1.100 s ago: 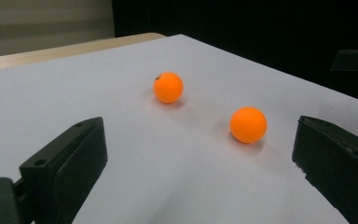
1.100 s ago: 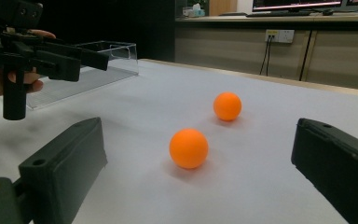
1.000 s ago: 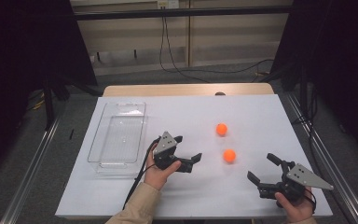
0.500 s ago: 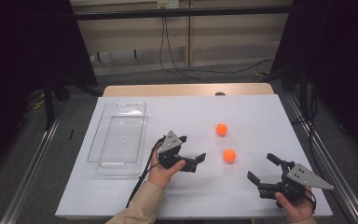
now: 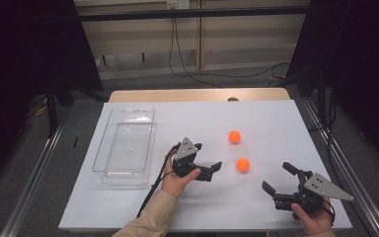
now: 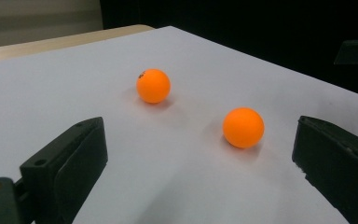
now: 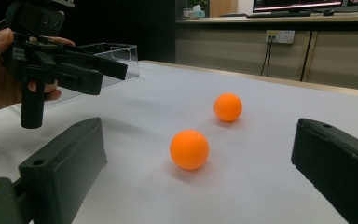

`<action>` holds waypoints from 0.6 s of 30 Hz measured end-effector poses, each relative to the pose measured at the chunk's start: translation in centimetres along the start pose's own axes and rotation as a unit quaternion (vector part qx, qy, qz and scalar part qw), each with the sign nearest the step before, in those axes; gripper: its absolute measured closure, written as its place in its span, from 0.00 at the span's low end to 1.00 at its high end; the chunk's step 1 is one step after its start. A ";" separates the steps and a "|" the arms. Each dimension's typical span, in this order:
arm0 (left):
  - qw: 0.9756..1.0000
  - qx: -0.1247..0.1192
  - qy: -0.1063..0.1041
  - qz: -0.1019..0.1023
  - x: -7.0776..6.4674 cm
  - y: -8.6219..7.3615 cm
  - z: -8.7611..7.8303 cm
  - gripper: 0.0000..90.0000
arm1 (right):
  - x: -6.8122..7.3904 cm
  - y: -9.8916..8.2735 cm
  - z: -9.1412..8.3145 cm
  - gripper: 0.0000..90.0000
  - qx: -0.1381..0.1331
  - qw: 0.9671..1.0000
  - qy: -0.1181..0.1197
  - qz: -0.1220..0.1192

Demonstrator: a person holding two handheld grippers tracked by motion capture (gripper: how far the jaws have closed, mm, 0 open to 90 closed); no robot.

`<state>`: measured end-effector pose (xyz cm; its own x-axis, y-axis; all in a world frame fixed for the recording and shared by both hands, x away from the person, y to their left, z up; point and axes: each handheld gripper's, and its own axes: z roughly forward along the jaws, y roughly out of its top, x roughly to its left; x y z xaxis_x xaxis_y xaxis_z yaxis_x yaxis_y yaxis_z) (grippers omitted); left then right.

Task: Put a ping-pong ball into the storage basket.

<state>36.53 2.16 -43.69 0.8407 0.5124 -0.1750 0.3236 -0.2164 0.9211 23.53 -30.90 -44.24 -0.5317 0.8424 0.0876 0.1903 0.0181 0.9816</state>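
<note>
A: List the items, largest first, with counts.

B: One table [image 5: 276,123] with a white top. One clear plastic tray [image 5: 124,146], lying on the left part of the table; nothing is visible inside it. Two grippers. Two orange balls.

A: Position of the balls?

B: Both rest on the bare table top, right of the tray and well apart from it. The far ball [image 5: 234,137] lies nearer the back edge. The near ball [image 5: 243,165] lies nearer the person, slightly to the right. They are near each other but not touching. In the left gripper view, the far ball carries a small dark mark on its upper left.

A: State of the left gripper?

B: The left gripper [image 5: 211,171] is held in one hand [image 5: 176,181], between the tray and the near ball. Its jaws stand wide apart and grip nothing. They point toward the near ball, which sits just ahead of them, apart from both jaws.

A: State of the right gripper?

B: The right gripper [image 5: 280,183] is held in the other hand [image 5: 312,220] near the front right corner of the table. Its jaws are also spread wide and grip nothing. They face the balls from the right, with the near ball well ahead of them.
</note>
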 end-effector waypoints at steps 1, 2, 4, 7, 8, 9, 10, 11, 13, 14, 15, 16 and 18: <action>1.000 0.000 0.000 0.002 0.0 0.0 0.1 0.03 | 0.0 0.0 0.0 0.03 0.000 1.000 0.000 -0.001; 1.000 0.002 -0.001 0.003 0.0 0.0 0.1 0.03 | 0.0 0.0 0.0 0.03 0.000 1.000 0.000 0.000; 1.000 0.001 -0.002 0.001 -0.1 0.0 0.3 0.03 | 0.0 0.0 0.0 0.03 0.000 1.000 0.000 0.001; 1.000 0.004 -0.004 0.003 -0.1 0.0 0.5 0.03 | 0.0 0.0 0.0 0.03 0.000 1.000 0.000 -0.002; 1.000 0.005 -0.003 0.002 -0.1 0.0 0.6 0.03 | 0.0 0.0 0.0 0.03 0.000 1.000 0.000 -0.001; 1.000 0.006 -0.004 0.004 -0.1 0.1 0.6 0.03 | 0.0 0.0 0.0 0.03 -0.001 1.000 0.000 -0.001; 1.000 0.004 -0.006 0.001 -0.2 0.0 0.7 0.03 | 0.0 0.0 0.0 0.03 -0.001 1.000 0.000 -0.001; 1.000 0.005 -0.006 0.002 -0.2 0.0 0.8 0.03 | 0.0 0.0 0.0 0.03 -0.001 1.000 0.000 -0.001; 1.000 0.006 -0.006 0.003 -0.1 0.0 0.9 0.03 | 0.0 0.0 0.0 0.03 -0.001 1.000 0.001 0.000; 1.000 0.008 -0.004 0.003 -0.1 0.0 1.0 0.03 | 0.0 0.0 0.0 0.03 -0.001 1.000 0.001 0.000; 1.000 0.009 -0.002 0.003 -0.1 -0.1 1.0 0.03 | 0.0 0.0 0.0 0.03 -0.001 1.000 0.001 0.000; 1.000 0.009 -0.002 0.003 0.0 -0.1 1.1 0.03 | 0.0 0.0 0.0 0.03 -0.001 1.000 0.001 0.000; 1.000 0.010 -0.002 0.003 0.0 -0.1 1.2 0.03 | 0.0 0.0 0.0 0.03 -0.002 1.000 0.000 0.001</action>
<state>36.99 1.14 -44.19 0.8444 0.5075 -0.1716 0.3279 -0.2364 0.9146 23.52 -30.93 -44.23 -0.5319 0.8420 0.0896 0.1885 0.0146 0.9820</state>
